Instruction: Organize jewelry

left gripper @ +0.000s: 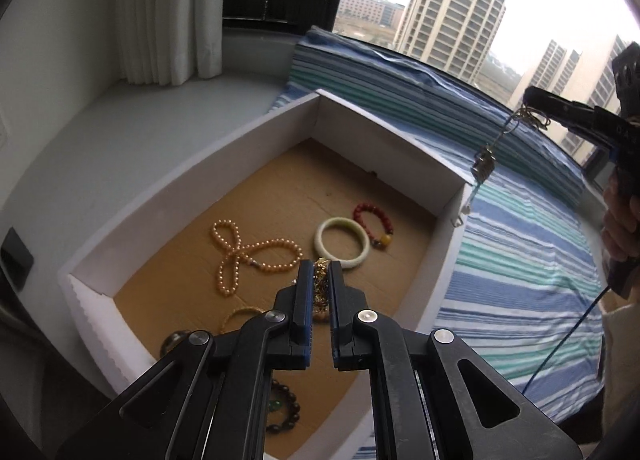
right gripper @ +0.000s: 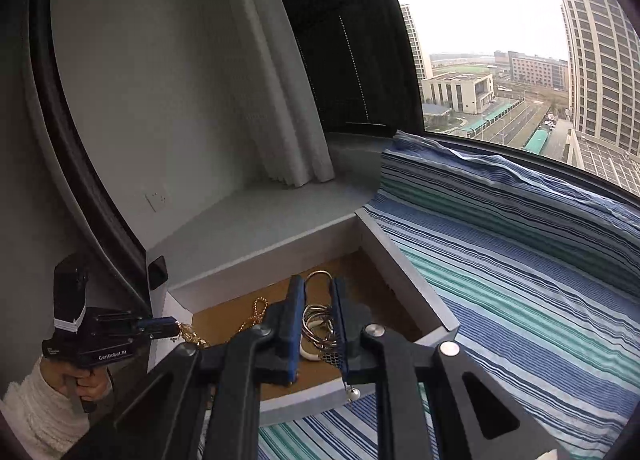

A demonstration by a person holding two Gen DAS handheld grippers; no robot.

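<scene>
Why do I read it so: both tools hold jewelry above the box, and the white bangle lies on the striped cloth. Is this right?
Not quite. The white bangle lies inside the box, on its brown floor beside the red bracelet, not on the striped cloth; the left wrist view shows this. The rest holds: the left tool grips a gold chain, the right tool silver rings.

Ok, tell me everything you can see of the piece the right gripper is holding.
The right gripper is shut on a silver jewelry piece: several thin metal rings bunched between the pads, one larger ring sticking up past the fingertips. A fine chain hangs below, ending in a small pearl-like bead. From the left wrist view it dangles freely, with a blocky metal cluster partway down, beside the white box near its corner and over the striped cloth, touching neither as far as I can tell.
</scene>
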